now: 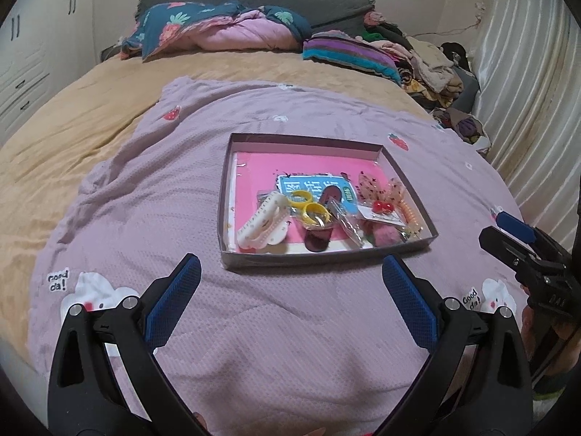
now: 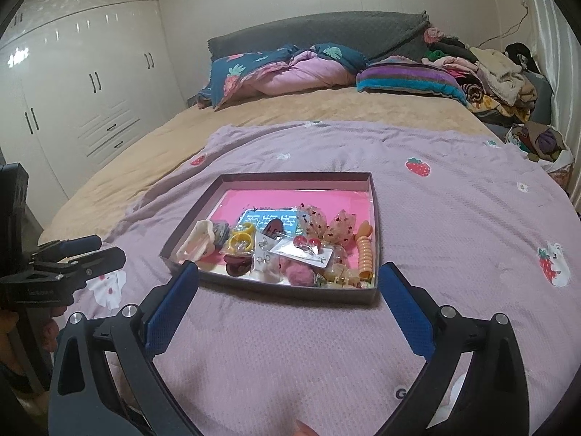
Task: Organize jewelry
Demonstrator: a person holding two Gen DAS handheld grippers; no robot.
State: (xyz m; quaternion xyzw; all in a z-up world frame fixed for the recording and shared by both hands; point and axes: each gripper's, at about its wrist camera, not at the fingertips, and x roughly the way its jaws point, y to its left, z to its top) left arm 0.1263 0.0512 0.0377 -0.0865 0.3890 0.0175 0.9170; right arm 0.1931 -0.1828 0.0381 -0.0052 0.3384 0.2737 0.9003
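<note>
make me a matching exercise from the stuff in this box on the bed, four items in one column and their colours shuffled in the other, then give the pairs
Things:
1. large hair claw clip
2. spiral hair tie
3. fuzzy pom-pom
4. pair of small claw clips

Colours:
A. pink
B. yellow
C. cream white
D. orange

Pairs: 1-C, 2-D, 3-A, 4-B

All four lie inside the shallow box on the lilac blanket; both sets of tongs, left and right, are open and holding nothing.
</note>
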